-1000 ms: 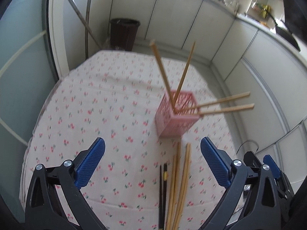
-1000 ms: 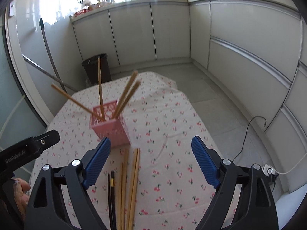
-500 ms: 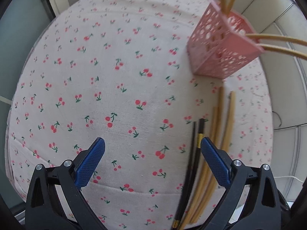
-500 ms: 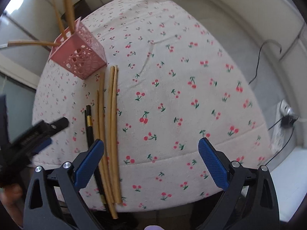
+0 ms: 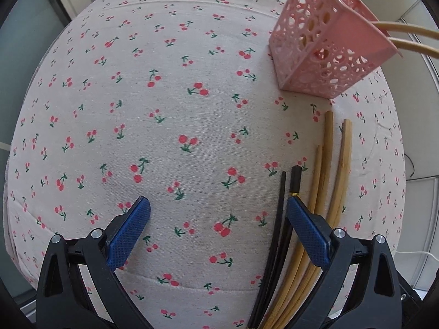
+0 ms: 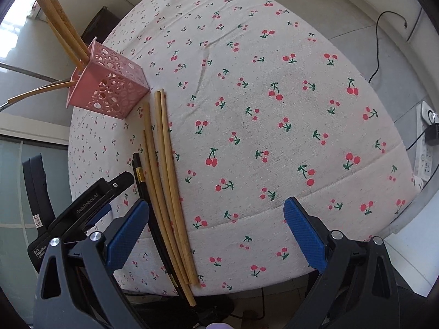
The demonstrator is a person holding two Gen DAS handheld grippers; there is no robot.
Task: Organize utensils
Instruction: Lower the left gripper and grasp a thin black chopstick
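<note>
Chopsticks, four long pale bamboo sticks [image 6: 162,170] and a slim black pair with a gold band [image 6: 138,174], lie loose and side by side on the table under its cherry-print cloth [image 6: 274,109], just in front of the pink perforated plastic holder [image 6: 109,87], their long axes running from the holder's foot toward the near table edge, where the ends stick out a little past the cloth. More bamboo chopsticks [image 6: 63,33] already stand slanted inside the holder. Seen from the holder, the left gripper [image 5: 218,233] hangs low over the cloth with its blue-padded fingers [image 5: 129,233] spread wide and nothing between them; the black pair [image 5: 277,233] lies just inside its right finger and the bamboo sticks [image 5: 323,181] pass under and beyond that finger. The right gripper [image 6: 216,233] is likewise spread and empty, the whole bundle lying at its left finger and slightly outside it. I'd judge the left gripper the nearer to a grasp: a small shift toward the bundle, fingers set across the sticks rather than along them, should straddle one pair. On the black body of the left gripper, seen from the right camera, white lettering reads "GenRobot.AI" [image 6: 87,204], and a smaller label reads "Data Acquisition System" [image 6: 38,253].
</note>
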